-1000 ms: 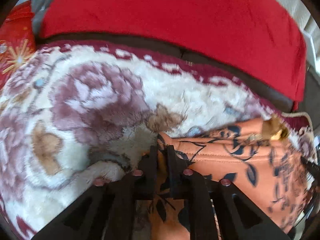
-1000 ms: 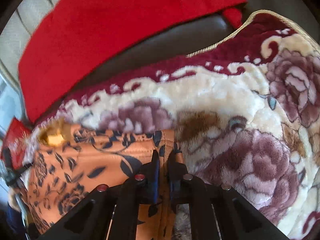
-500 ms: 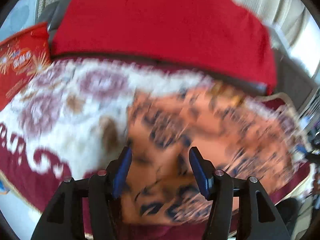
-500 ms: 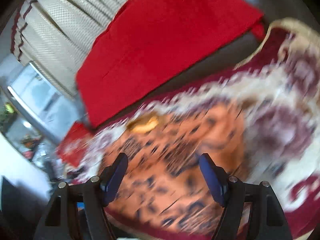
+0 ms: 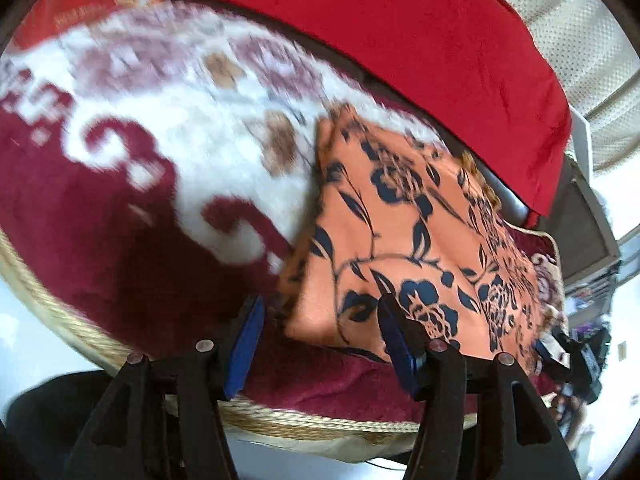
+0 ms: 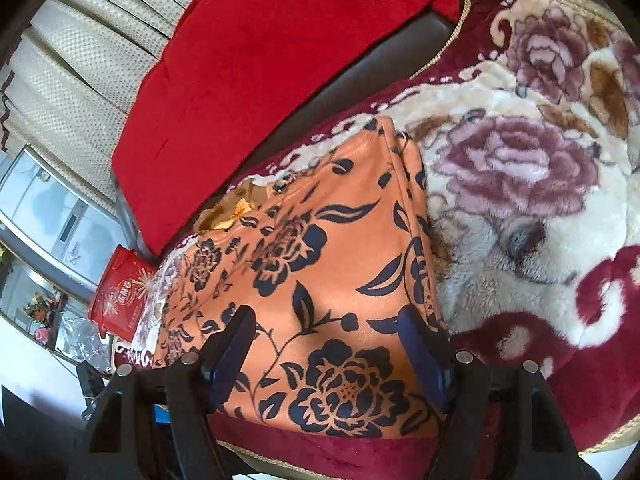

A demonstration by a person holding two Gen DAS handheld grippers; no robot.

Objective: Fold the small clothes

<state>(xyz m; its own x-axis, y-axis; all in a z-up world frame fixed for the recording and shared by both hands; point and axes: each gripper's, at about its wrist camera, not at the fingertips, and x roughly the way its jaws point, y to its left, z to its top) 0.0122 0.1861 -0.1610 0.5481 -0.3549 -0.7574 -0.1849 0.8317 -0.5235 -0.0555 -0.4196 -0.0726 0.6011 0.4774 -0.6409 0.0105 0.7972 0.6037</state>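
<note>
An orange garment with a dark blue flower print (image 5: 404, 236) lies folded flat on a plush floral blanket (image 5: 168, 128). It also shows in the right wrist view (image 6: 320, 280). My left gripper (image 5: 320, 320) is open and empty, hovering over the garment's near left corner. My right gripper (image 6: 328, 328) is open and empty, above the garment's near right part. A yellow-brown collar (image 6: 232, 216) shows at the garment's far edge. The other gripper's tip (image 5: 568, 352) shows at the garment's right end in the left wrist view.
A red cloth (image 6: 280, 40) covers the dark sofa back behind the blanket. A red tin (image 6: 120, 292) stands at the left end. Cream curtains (image 6: 64, 72) hang behind. The blanket's corded edge (image 5: 280, 416) runs along the front.
Both grippers let go of the garment's far corners, opened, and pulled back toward the near edge. The garment now lies folded flat.
</note>
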